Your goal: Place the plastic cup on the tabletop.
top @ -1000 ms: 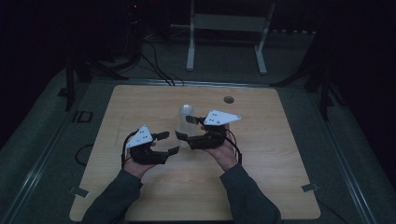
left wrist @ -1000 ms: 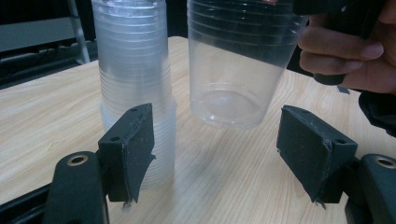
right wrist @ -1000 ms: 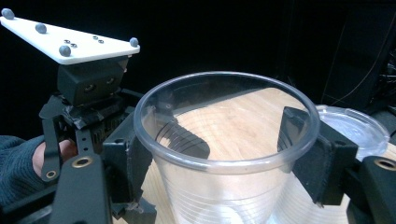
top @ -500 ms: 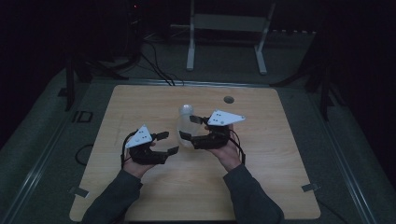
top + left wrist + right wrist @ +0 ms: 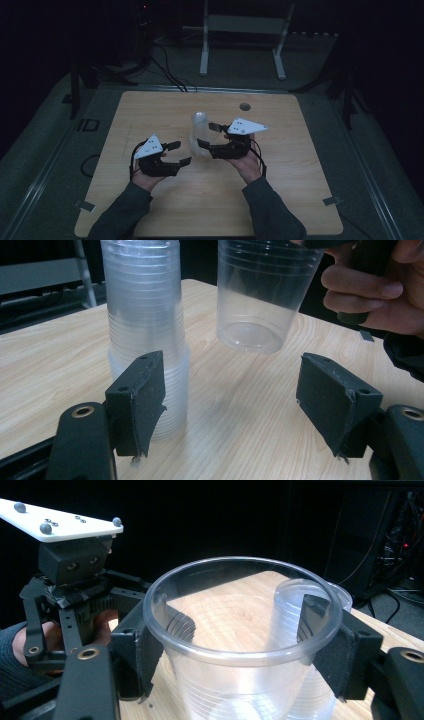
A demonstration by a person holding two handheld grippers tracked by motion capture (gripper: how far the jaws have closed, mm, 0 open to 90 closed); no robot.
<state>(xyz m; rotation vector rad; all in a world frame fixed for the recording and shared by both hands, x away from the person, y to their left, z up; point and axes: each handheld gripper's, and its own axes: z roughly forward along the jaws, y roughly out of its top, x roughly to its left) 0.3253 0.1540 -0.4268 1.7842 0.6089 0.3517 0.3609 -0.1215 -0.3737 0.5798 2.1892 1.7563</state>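
Observation:
A tall stack of clear plastic cups [image 5: 145, 325] stands on the wooden table [image 5: 310, 165], near its middle [image 5: 198, 125]. My right gripper [image 5: 235, 635] is shut on a single clear cup [image 5: 240, 680], its pads pressing on the sides just below the rim. That cup [image 5: 260, 295] hangs upright above the table, right beside the stack [image 5: 307, 630] and apart from it. In the high view the right gripper [image 5: 209, 135] reaches in from the right. My left gripper [image 5: 245, 405] stands open low in front of the stack, with nothing between its pads [image 5: 177, 153].
A small round hole [image 5: 244, 106] lies in the table behind the cups. A metal stand [image 5: 240, 25] and cables [image 5: 170, 75] sit on the dark floor past the far edge. The person's forearms come in from the near edge.
My right gripper has edged a little to the right with the single cup. The left gripper and the stack have stayed put.

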